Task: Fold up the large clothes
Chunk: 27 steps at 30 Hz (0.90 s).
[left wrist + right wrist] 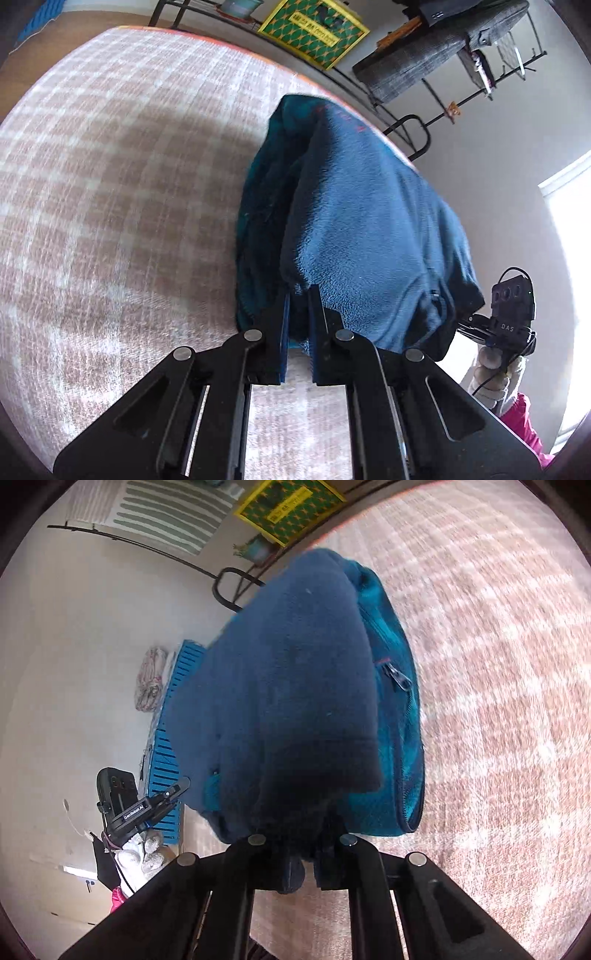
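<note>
two grippers are clamped on one blue fleece jacket (354,229), which is held up off a pink-and-white checked bedspread (110,184) and hangs in a doubled-over bundle near the bedspread's far edge. the left gripper (298,295) is seen with its jaws drawn narrow, a fold of fleece pinched between the blue pads (284,332), so the cloth is carried rather than merely touched. the right gripper (306,849) is likewise closed on the jacket, with dark fleece bunched between and over its fingers, hiding the tips. in the left wrist view the right gripper is also visible just beyond the garment's right side, held by a white-gloved hand (495,373); in the right wrist view the left one appears low on the left.

the garment is judged to be gripped at two points along one edge so that its weight pulls it straight before it is laid down. a teal lining and a zipper (397,679) are exposed on the side toward the bedspread, suggesting the jacket is partly turned or folded on itself. folding is judged to be at an early or middle stage, since no flat, squared shape is yet laid out. both views are blurred, so motion is likely
</note>
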### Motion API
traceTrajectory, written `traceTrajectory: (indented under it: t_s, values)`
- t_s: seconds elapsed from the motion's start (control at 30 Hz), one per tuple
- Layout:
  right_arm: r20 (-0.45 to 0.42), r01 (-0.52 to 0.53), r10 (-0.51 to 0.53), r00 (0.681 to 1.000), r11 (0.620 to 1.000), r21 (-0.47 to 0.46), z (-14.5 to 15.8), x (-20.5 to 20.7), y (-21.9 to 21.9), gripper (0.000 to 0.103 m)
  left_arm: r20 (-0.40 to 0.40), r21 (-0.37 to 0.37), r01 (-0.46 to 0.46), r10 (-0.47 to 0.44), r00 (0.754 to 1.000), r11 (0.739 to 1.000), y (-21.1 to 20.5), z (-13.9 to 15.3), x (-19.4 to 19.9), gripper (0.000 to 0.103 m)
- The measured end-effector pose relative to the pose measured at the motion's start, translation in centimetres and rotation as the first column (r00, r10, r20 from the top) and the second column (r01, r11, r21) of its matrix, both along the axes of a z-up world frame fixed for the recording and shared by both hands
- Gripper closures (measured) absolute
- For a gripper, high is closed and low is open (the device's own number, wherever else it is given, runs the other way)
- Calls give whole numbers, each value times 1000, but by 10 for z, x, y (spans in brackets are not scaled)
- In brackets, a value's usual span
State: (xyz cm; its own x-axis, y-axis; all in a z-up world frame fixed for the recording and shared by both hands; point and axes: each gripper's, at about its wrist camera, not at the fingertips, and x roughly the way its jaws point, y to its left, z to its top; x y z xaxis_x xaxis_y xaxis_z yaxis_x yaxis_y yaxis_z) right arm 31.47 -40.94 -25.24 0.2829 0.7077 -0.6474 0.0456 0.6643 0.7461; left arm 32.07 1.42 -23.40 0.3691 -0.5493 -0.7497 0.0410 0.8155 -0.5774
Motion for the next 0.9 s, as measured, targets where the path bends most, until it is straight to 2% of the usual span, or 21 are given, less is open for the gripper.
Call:
traceTrajectory:
  t_s: [0.03,0.1,0.17,0.23,0.3,0.43,0.5,0.6,0.67,0.73,0.8,0.9]
  values:
    - [5,6,-6,1000,1000,9,-5,0,-1,98,-6,-5,-12,12,1000,1000,0,-8,0,97]
    - [28,-1,1,1000,1000,-17,2,-2,1,97,11,1,-18,18,1000,1000,0,-6,-2,96]
    - [74,-46,53,996,994,-95,20,-5,9,95,43,62,15,-18,999,998,-6,7,-6,96]
    - [111,-80,102,989,979,-188,41,-9,16,86,75,140,46,-57,996,989,-13,22,-12,96]
    - [149,-91,137,979,957,-277,64,-16,18,73,107,194,69,-91,990,979,-17,39,-20,95]
    - [221,-72,172,960,914,-399,105,-33,12,72,176,263,78,-127,976,962,-17,75,-32,95]
    - [267,-23,170,949,879,-476,126,-34,10,72,225,290,53,-122,967,955,-18,94,-30,95]
    - [344,42,172,923,843,-536,155,-19,15,75,289,319,23,-121,950,947,-25,118,-12,95]
    - [368,43,189,910,840,-540,168,0,25,76,320,352,9,-129,939,936,-36,126,10,95]
    - [384,43,211,899,829,-557,170,22,35,77,331,370,4,-136,934,929,-47,127,32,95]
    - [394,57,238,888,794,-605,166,49,52,77,330,388,8,-147,933,922,-59,122,53,95]
    - [356,35,233,905,793,-608,143,85,62,79,298,431,27,-171,939,902,-72,97,77,95]
